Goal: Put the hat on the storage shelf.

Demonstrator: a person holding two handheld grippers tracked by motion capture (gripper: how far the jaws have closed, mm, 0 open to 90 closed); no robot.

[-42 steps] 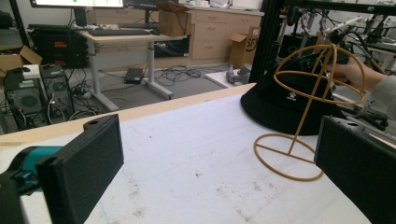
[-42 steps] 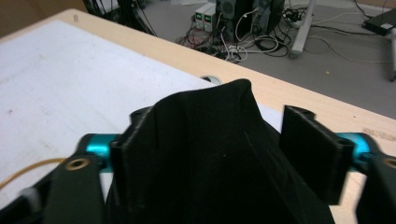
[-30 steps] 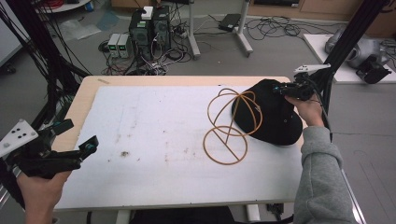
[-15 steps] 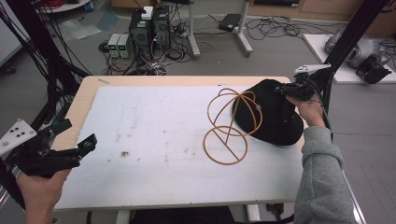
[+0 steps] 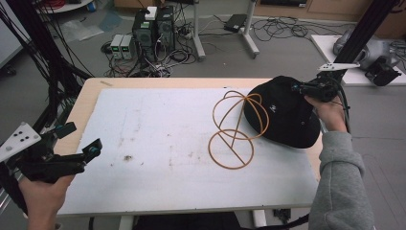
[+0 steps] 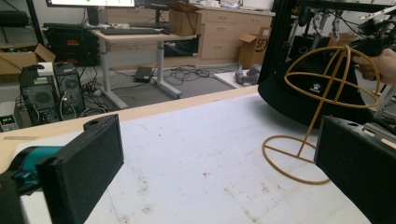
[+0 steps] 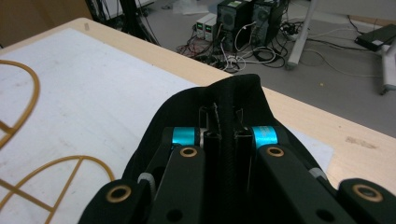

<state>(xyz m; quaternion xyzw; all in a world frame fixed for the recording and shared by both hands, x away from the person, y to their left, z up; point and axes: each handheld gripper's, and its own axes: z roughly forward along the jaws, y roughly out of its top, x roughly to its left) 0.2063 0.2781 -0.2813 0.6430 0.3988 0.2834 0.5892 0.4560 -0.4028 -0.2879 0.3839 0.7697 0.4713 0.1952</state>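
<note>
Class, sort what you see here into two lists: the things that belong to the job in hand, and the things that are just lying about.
Belonging to the job:
- black hat, its brim pinched in the right tongs
- wire hat stand
- left tongs, open, held apart from both
- white mat

Lying about:
- computer towers on the floor
- loose cables

Beyond the light wooden table [image 5: 86, 98] with its white scuffed mat [image 5: 158, 139], two black computer towers [image 5: 153, 28] stand on the grey floor amid tangled cables [image 5: 282, 26]. Cardboard boxes [image 6: 14, 58] sit near a wooden drawer cabinet [image 6: 219, 35].
</note>
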